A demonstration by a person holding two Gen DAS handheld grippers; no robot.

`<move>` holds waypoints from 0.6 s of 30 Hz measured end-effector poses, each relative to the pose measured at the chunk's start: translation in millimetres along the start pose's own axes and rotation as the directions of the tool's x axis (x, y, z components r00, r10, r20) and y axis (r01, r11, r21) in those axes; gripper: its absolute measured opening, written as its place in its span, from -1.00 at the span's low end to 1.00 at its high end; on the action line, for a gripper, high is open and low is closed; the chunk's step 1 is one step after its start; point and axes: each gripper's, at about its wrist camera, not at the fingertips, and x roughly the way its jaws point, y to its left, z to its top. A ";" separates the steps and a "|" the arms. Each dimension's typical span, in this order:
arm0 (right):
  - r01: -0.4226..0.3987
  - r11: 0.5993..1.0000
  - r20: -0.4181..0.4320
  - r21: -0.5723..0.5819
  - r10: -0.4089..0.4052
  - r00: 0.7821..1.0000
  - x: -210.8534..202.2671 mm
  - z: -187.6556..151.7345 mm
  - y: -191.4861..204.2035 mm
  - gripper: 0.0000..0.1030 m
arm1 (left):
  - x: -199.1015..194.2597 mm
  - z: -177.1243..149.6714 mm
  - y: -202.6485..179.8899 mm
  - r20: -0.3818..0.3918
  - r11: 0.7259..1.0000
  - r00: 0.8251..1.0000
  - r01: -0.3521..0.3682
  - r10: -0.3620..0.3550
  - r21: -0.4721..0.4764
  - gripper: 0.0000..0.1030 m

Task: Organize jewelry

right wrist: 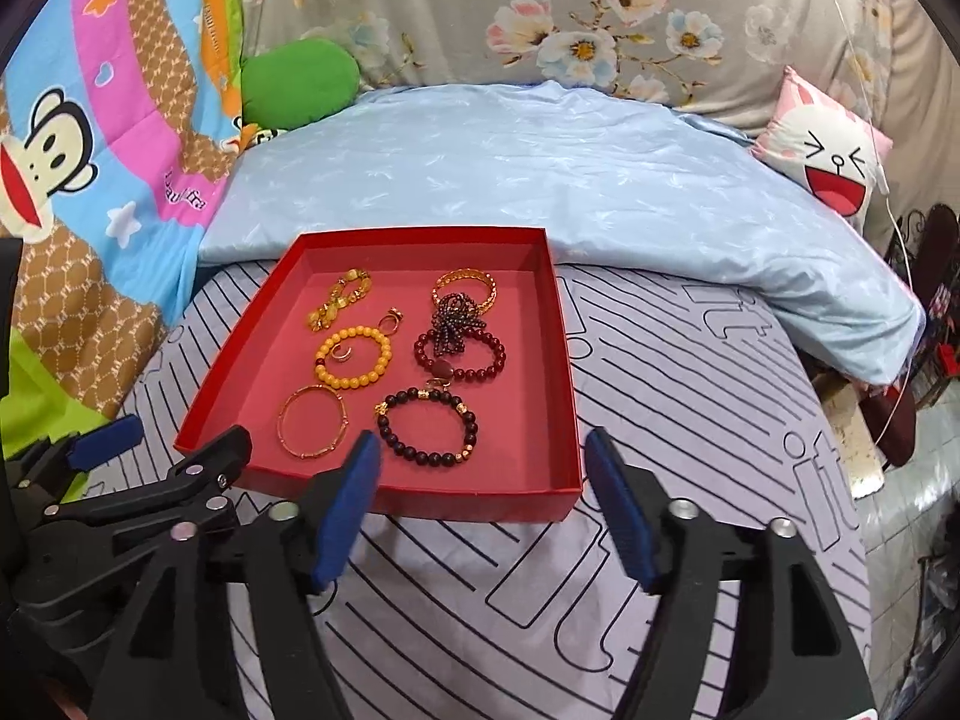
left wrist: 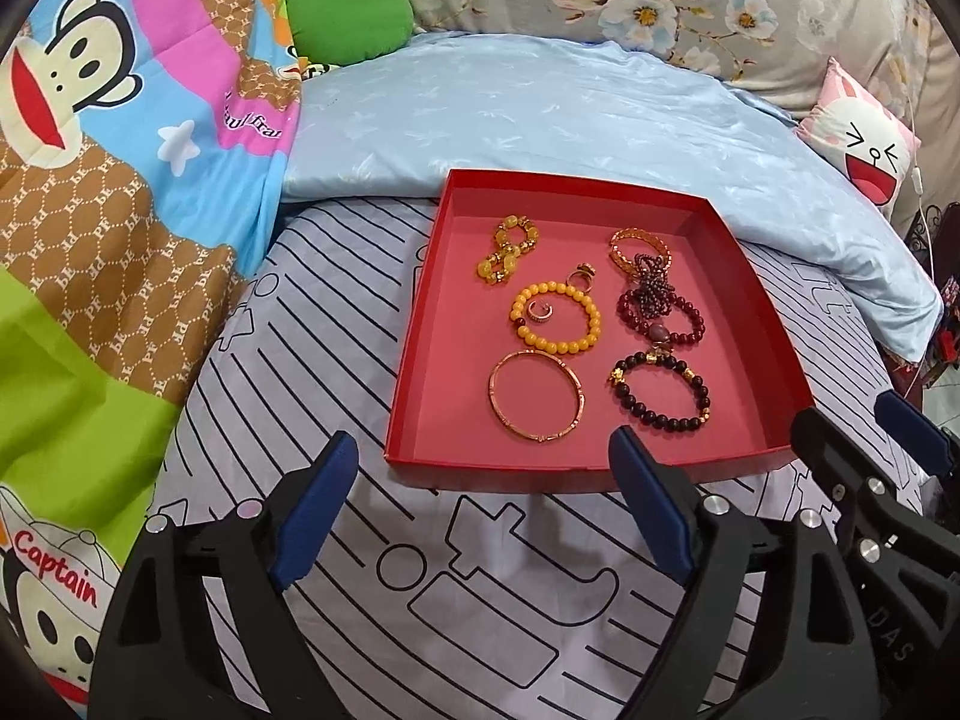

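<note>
We are holding the left tongs [left wrist: 480, 507] and right tongs [right wrist: 483, 507] apart and empty before the red tray [left wrist: 420, 324] of bracelets on the bed, a blue quilt [left wrist: 540, 102] lying behind it.

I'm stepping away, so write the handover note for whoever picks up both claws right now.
Left claw: open, empty, hovering above the striped sheet just short of the red tray.
Right claw: open, empty, at the tray's near edge.
In the tray: gold bangle, yellow bead bracelet with a ring inside it, dark bead bracelet, and more bracelets behind.
Done: all visible jewelry lies in the tray.
Left: possibly untangling the overlapping dark red bracelets; check.
</note>
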 end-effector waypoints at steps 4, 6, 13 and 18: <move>-0.005 1.000 -0.004 0.009 0.005 1.000 -1.3 -3.5 -2.1 0.50 | -1.6 -3.3 0.2 0.000 1.000 1.000 -0.006 0.006 -0.005 0.58; -0.006 1.000 -0.006 0.013 0.006 1.000 -1.7 -5.0 -2.9 0.56 | -2.0 -4.8 1.0 -0.002 1.000 1.000 -0.007 0.007 -0.009 0.58; -0.007 1.000 -0.015 0.022 0.008 1.000 -2.3 -10.0 -4.4 0.65 | -3.2 -10.5 2.3 -0.007 1.000 1.000 -0.011 0.011 -0.015 0.59; 0.001 1.000 -0.010 0.022 -0.001 1.000 -4.0 -13.5 -4.3 0.68 | -4.6 -14.0 3.1 -0.009 1.000 1.000 -0.020 0.020 -0.009 0.65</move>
